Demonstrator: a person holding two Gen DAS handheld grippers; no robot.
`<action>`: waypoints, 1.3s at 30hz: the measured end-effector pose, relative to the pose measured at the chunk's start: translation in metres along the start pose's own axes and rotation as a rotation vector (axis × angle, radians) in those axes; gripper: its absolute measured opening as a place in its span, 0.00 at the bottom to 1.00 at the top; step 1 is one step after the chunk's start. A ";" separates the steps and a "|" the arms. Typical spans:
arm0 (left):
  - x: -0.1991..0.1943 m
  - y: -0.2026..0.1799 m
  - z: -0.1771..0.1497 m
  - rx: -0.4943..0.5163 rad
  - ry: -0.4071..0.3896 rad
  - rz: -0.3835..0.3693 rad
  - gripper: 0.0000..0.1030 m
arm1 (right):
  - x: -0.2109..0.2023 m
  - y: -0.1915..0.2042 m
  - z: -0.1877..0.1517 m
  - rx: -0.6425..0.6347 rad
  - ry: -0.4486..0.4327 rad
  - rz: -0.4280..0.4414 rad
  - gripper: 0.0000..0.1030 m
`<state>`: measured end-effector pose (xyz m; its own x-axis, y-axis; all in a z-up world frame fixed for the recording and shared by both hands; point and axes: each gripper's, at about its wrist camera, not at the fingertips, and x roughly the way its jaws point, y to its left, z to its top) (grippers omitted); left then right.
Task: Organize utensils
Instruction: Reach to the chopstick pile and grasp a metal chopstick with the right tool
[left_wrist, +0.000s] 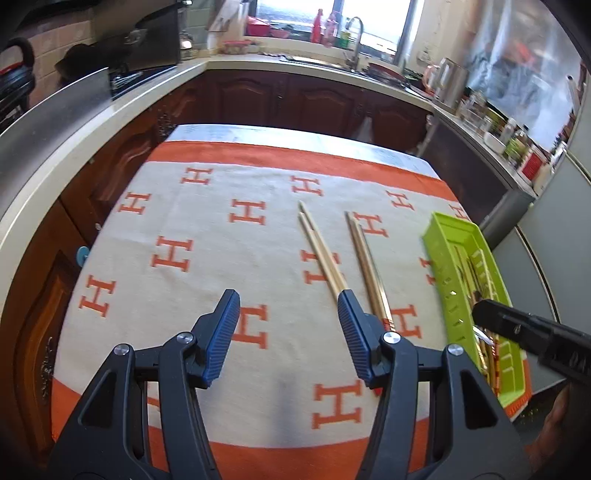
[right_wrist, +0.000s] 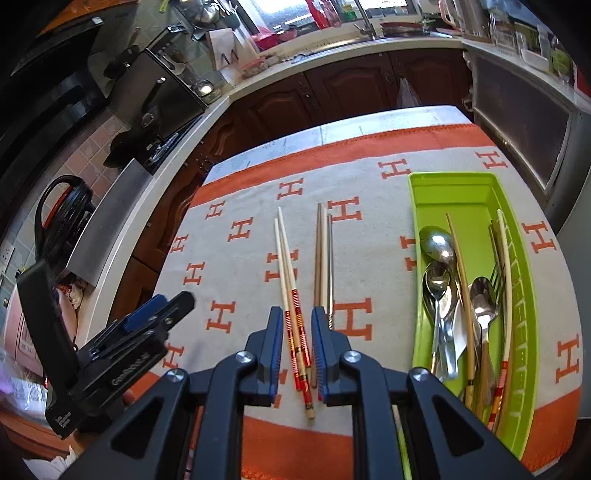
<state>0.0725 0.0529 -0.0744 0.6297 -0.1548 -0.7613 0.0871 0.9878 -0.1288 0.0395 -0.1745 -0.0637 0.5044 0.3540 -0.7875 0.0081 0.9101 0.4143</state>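
A pale pair of chopsticks (right_wrist: 284, 258) with red-striped handles lies on the orange-and-beige H-patterned cloth (right_wrist: 236, 266). A darker brown and metal set of chopsticks (right_wrist: 323, 258) lies just to its right. My right gripper (right_wrist: 296, 314) hovers above their handle ends, its jaws a narrow gap apart and gripping nothing. In the left wrist view both sets of chopsticks (left_wrist: 321, 247) (left_wrist: 364, 258) lie ahead. My left gripper (left_wrist: 288, 297) stands open and empty over the cloth, left of them. A green tray (right_wrist: 450, 177) on the right holds spoons (right_wrist: 439, 243), a fork and several chopsticks.
The green tray (left_wrist: 443, 236) sits near the table's right edge. Dark wooden cabinets (left_wrist: 280, 99) and a pale counter (left_wrist: 155, 88) wrap around the far and left sides. A black appliance (right_wrist: 62, 214) stands on the counter at the left.
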 end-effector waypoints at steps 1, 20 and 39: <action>0.003 0.005 0.001 -0.007 0.003 0.011 0.51 | 0.006 -0.004 0.004 0.010 0.012 -0.005 0.15; 0.070 0.028 -0.007 -0.069 0.148 0.018 0.51 | 0.111 -0.012 0.012 0.008 0.253 -0.121 0.15; 0.080 0.025 -0.016 -0.057 0.185 0.002 0.51 | 0.099 -0.019 0.006 -0.026 0.259 -0.128 0.13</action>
<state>0.1129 0.0652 -0.1490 0.4770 -0.1584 -0.8645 0.0393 0.9865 -0.1591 0.0943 -0.1579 -0.1470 0.2634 0.2760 -0.9244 0.0334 0.9550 0.2947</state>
